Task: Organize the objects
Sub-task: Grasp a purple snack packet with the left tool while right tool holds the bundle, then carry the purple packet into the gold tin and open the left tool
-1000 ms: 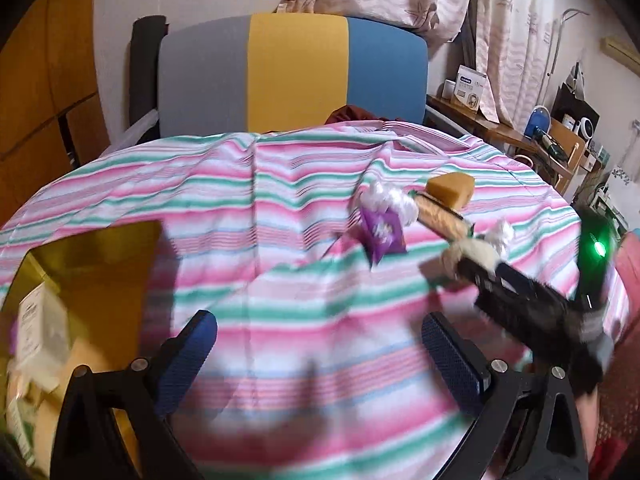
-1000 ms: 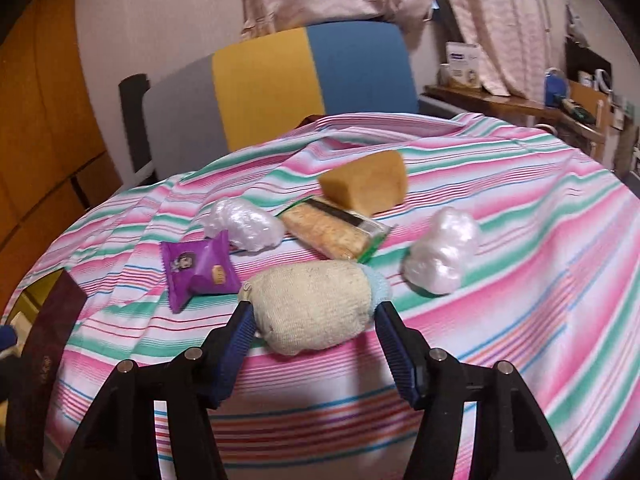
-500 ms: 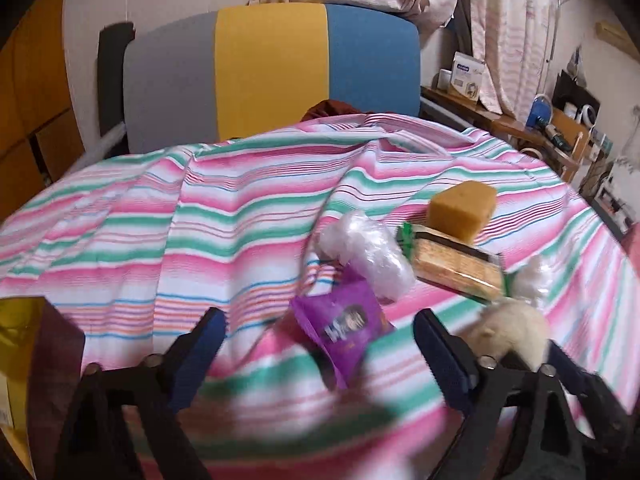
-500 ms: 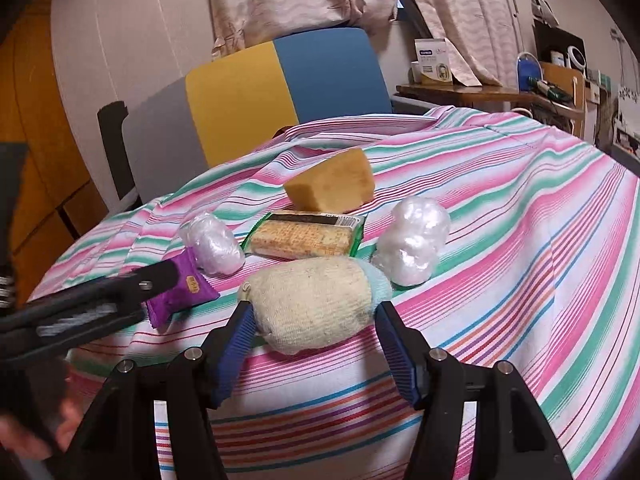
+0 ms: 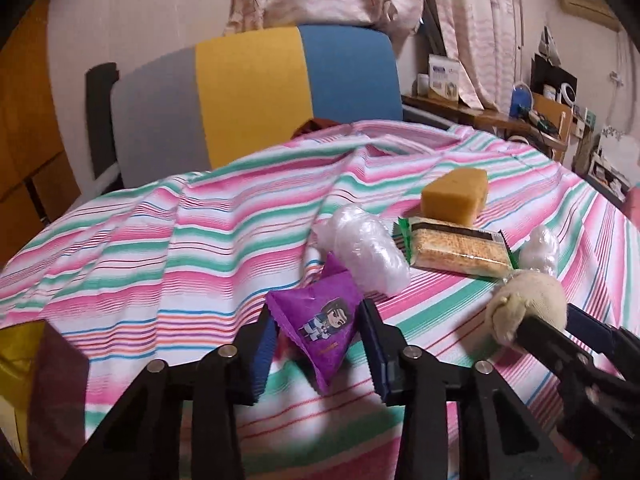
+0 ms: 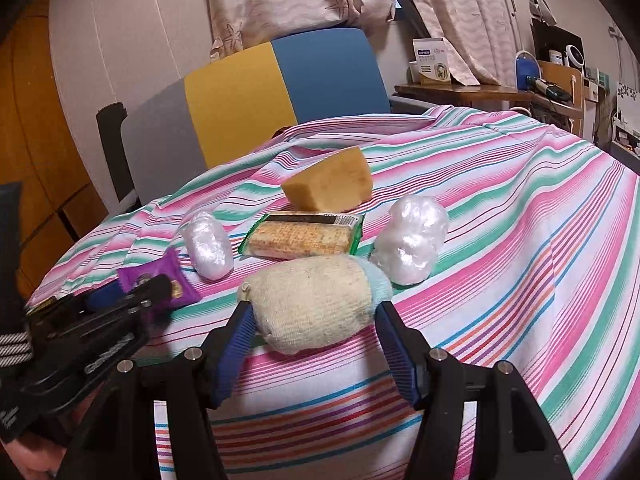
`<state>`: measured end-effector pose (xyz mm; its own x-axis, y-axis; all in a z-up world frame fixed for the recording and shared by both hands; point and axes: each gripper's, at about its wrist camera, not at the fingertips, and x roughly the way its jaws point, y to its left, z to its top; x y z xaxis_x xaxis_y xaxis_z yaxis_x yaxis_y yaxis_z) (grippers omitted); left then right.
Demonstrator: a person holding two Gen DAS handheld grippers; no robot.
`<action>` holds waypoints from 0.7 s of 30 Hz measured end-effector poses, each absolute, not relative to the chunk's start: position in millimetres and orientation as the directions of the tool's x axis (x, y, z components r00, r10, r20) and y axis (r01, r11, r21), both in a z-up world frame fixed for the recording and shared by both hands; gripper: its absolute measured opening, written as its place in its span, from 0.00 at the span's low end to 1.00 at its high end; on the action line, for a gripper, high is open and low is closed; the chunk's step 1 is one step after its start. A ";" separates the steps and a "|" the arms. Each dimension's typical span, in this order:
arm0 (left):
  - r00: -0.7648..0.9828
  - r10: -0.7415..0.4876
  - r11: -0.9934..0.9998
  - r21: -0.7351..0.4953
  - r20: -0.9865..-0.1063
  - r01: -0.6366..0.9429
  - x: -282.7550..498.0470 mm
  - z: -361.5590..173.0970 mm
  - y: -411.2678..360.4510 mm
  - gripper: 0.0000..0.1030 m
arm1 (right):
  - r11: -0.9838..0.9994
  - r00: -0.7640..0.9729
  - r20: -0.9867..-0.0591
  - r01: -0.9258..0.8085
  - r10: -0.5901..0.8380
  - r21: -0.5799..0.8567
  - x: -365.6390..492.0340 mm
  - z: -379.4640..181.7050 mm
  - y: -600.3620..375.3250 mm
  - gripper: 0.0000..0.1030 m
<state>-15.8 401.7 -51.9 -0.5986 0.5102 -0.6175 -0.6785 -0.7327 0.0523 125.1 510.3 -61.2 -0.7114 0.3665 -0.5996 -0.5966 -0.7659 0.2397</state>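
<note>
Snacks and soft things lie in a loose cluster on the striped cloth (image 5: 208, 248), and both grippers are set on items at its near edge. The left gripper (image 5: 318, 346) has just been closing, and its blue pads now press the two sides of the purple packet (image 5: 320, 320), whose far corner stands up off the cloth; gripping it by its flat sides is probably the surest hold on a thin wrapper. The right gripper (image 6: 314, 334) stands at middling width, its pads against the two ends of the rolled sock (image 6: 316, 304), which looks squeezed enough to count as held; taking the roll end to end should keep it from unrolling when lifted. Behind these, well clear of both grippers, lie a cracker pack (image 6: 302, 236), a yellow sponge (image 6: 330, 182) just beyond it, and two white plastic wads, one (image 6: 208, 246) left of the crackers and one (image 6: 410, 244) right. At the left edge of the left wrist view a yellow box (image 5: 24, 356) shows, partly cut off; it may be where things go, though that cannot be told. Both items seem gripped but still resting on the cloth.
</note>
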 end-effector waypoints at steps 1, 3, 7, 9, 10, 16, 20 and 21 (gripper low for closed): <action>-0.615 0.507 -0.743 0.056 -0.605 -0.667 -12.8 -50.4 396.4 0.34 | -0.766 -0.711 -0.599 -0.597 0.368 0.239 125.1 -61.1 510.0 0.62; -0.642 0.507 -0.758 0.057 -0.576 -0.650 -5.6 -46.9 385.5 0.33 | -0.766 -0.712 -0.598 -0.597 0.368 0.239 125.3 -61.0 509.8 0.61; -0.656 0.536 -0.748 0.062 -0.531 -0.661 13.6 -41.9 370.9 0.33 | -0.768 -0.708 -0.598 -0.599 0.375 0.228 124.9 -60.6 507.9 0.61; -0.656 0.544 -0.741 0.067 -0.522 -0.668 23.2 -41.3 364.7 0.33 | -0.772 -0.705 -0.595 -0.600 0.386 0.210 124.4 -58.9 504.7 0.61; -0.658 0.550 -0.740 0.065 -0.515 -0.669 27.5 -40.7 360.8 0.33 | -0.774 -0.705 -0.593 -0.600 0.390 0.204 124.1 -58.2 503.3 0.61; -0.667 0.557 -0.755 0.032 -0.495 -0.655 46.0 -39.4 338.0 0.33 | -0.801 -0.705 -0.569 -0.585 0.424 0.127 120.3 -51.7 487.5 0.50; -0.672 0.551 -0.774 -0.002 -0.495 -0.633 48.4 -38.2 324.5 0.33 | -0.825 -0.703 -0.563 -0.562 0.434 0.065 113.3 -49.1 474.9 0.45; -0.672 0.547 -0.781 -0.015 -0.498 -0.625 47.9 -38.1 320.4 0.33 | -0.831 -0.703 -0.565 -0.554 0.432 0.054 111.5 -49.1 472.7 0.45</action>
